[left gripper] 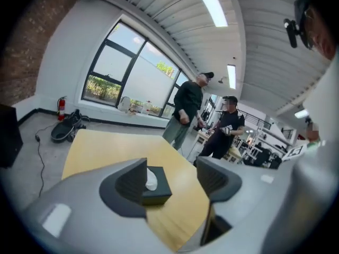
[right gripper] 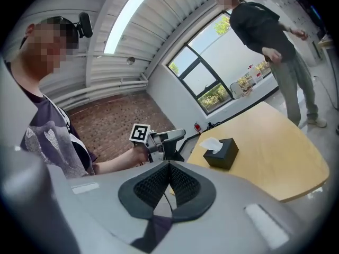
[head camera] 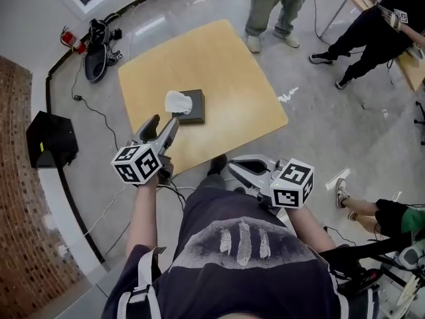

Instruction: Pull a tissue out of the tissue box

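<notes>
A dark tissue box sits near the middle of a tan square table, with a white tissue sticking up from its top. My left gripper hovers over the table's near edge, short of the box, jaws open and empty. In the left gripper view the box and tissue show beyond the left gripper, apart from both jaws. My right gripper is held low off the table's near edge, shut with nothing in it. The right gripper view shows its shut jaws, the box and the left gripper.
A person stands just beyond the table's far edge and another is at the far right by a second table. On the floor to the left lie a black case, a dark bag, a fire extinguisher and cables.
</notes>
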Motion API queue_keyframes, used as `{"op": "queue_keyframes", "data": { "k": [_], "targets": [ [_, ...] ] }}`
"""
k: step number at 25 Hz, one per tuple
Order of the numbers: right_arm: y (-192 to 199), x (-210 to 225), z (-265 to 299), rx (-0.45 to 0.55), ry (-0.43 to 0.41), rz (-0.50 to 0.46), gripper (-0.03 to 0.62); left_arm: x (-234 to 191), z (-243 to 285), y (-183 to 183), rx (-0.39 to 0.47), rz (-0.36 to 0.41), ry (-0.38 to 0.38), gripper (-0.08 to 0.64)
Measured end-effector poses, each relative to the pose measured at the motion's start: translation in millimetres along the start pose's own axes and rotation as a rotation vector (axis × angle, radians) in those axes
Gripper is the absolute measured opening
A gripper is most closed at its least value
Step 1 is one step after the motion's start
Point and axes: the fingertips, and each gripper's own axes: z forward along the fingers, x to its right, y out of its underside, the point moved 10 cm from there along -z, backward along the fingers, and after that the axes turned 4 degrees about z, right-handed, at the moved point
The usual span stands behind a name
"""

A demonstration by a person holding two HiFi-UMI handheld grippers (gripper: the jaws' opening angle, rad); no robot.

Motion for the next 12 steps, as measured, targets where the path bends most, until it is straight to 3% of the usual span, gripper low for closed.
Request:
{"op": "queue_keyframes", "data": {
  "k": [5, 12],
  "targets": [
    [-24, 18, 28, -0.071, 0.035, 0.033, -0.002, -50, 47, 11, -0.109, -0.118, 0.0, 0.31],
    [-41, 48, 62, -0.122, 0.036, 0.066, -0.002, -90, 96, 33, -0.218, -0.182, 0.007, 0.305]
  ]
}}
